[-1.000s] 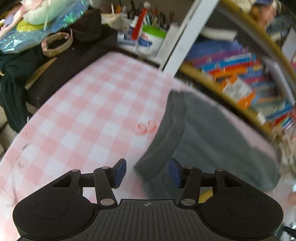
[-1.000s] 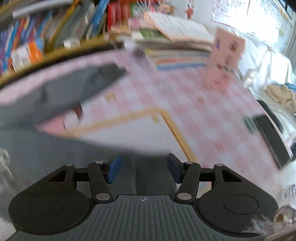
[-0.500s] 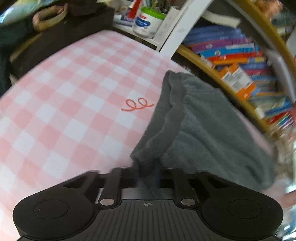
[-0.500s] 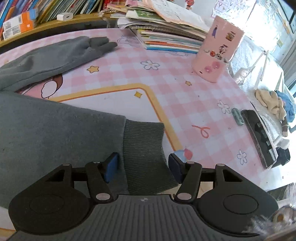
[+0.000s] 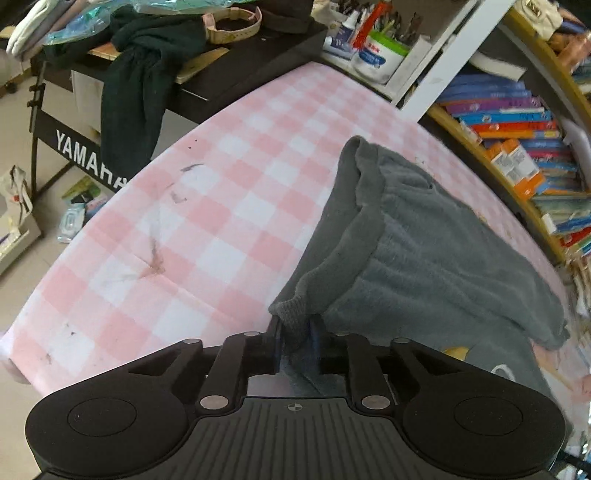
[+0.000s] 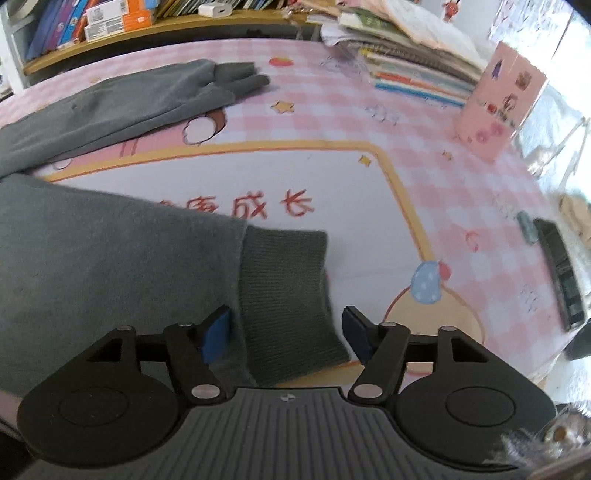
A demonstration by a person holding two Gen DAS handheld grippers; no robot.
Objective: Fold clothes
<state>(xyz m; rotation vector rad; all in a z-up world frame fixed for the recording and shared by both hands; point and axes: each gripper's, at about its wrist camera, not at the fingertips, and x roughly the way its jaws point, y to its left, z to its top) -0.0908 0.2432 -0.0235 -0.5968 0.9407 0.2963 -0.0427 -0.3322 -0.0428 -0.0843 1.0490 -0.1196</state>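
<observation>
Pink checked tablecloth (image 5: 229, 206) carries the grey sweater (image 5: 436, 251); left gripper (image 5: 293, 338) pinches its hem, right gripper (image 6: 284, 332) spread over its cuff (image 6: 286, 295); bookshelf (image 5: 517, 147) behind the sweater

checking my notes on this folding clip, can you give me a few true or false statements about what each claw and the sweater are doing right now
1. The left claw is shut on a ribbed corner of the grey sweater. True.
2. The right claw is shut on the sleeve cuff. False: its jaws stand open on either side of the cuff, which lies flat on the table mat.
3. The sweater's other sleeve lies stretched out towards the bookshelf. True.
4. The pink box stands on the sweater. False: it stands apart on the mat, near the stack of books.
5. The corner in the left claw is raised off the checked cloth. True.
</observation>
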